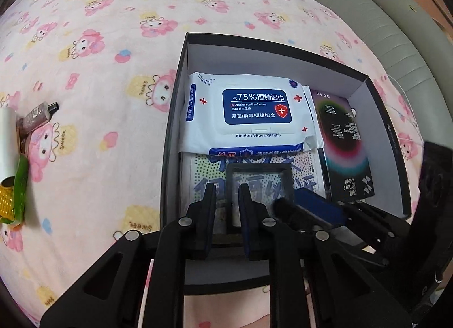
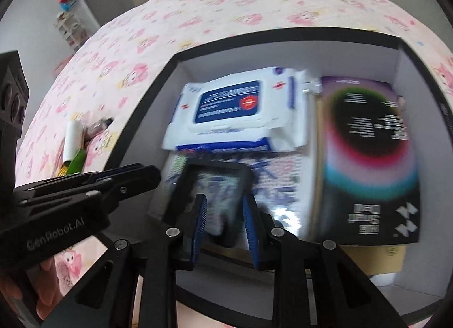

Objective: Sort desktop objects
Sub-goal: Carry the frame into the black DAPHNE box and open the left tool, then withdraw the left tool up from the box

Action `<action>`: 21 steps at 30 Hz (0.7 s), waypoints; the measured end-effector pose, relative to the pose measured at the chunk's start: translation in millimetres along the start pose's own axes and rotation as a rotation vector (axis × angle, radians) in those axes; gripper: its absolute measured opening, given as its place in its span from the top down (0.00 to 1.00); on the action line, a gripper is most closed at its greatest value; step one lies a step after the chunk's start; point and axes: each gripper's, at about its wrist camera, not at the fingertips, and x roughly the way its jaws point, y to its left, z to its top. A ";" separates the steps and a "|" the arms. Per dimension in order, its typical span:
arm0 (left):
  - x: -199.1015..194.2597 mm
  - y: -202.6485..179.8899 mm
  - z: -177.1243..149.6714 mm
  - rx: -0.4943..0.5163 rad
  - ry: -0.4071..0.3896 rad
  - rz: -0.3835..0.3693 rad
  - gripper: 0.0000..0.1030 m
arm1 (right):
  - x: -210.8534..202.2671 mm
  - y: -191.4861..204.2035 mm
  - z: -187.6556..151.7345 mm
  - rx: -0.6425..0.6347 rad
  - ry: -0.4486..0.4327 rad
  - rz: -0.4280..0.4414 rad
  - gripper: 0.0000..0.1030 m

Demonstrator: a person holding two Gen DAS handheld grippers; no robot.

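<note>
While both grippers reach into the black box (image 1: pixel 181 78), the right gripper (image 2: pixel 223 209) loosely straddles the framed square case (image 2: pixel 209 195); the left gripper (image 1: pixel 226 200), nearly closed, hangs empty just left.

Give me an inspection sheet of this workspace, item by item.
Surface: pink cartoon-print blanket.
Job's things: black cardboard box holding a white alcohol-wipes pack, black rainbow-ring carton, dotted printed sheet and small black square frame.
Clutter: white tube, brown black-capped bottle, green-yellow packet, all left of the box.
Grippers: left gripper at the frame's left edge, grip unclear; right gripper over the frame, jaws apart.
Cables: seemingly a thin white cable, right of the box.
Surroundings: grey-green padded furniture.
</note>
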 end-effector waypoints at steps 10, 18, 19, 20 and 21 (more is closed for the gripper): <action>-7.9 4.1 -5.8 0.014 -0.042 -0.031 0.84 | -6.4 11.9 -7.5 -0.011 -0.057 -0.012 0.77; -47.1 3.4 -25.9 0.041 -0.114 -0.070 0.80 | -44.0 17.6 -20.6 0.043 -0.150 -0.027 0.74; -54.1 2.8 -30.3 0.050 -0.122 -0.073 0.77 | -46.5 21.7 -20.2 0.043 -0.158 -0.024 0.73; -62.2 2.5 -35.9 0.060 -0.133 -0.073 0.76 | -50.0 25.9 -20.5 0.043 -0.168 -0.017 0.71; -69.5 2.5 -41.3 0.066 -0.144 -0.071 0.76 | -55.4 30.5 -23.1 0.042 -0.177 -0.010 0.70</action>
